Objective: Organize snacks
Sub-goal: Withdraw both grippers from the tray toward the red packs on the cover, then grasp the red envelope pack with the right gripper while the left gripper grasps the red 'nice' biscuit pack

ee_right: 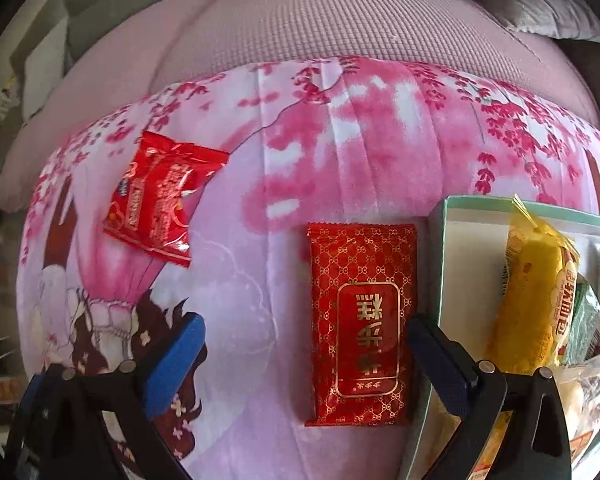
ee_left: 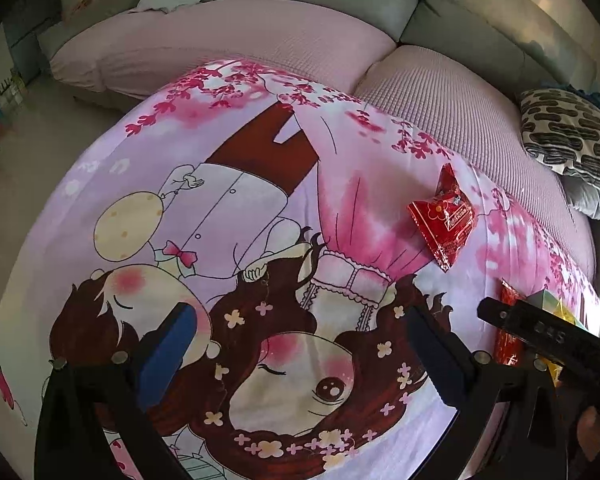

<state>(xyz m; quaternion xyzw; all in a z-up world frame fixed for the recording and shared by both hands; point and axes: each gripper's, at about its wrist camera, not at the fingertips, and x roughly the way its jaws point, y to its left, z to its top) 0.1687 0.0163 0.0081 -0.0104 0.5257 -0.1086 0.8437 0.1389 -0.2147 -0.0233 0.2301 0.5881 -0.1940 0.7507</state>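
Pink cloth (ee_left: pixel 260 208) carries a crinkled packet (ee_left: pixel 444 220); only the right view shows the flat packet (ee_right: pixel 360 320) beside the box (ee_right: pixel 436 240). Both the left gripper (ee_left: pixel 300 360) and right gripper (ee_right: pixel 304 360) are spread, empty.

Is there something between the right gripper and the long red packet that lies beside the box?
Nothing visible. In the right wrist view the right gripper is open and empty, and the long red packet lies flat on the pink blanket between its fingers. The box stands just to the packet's right, very near one finger.
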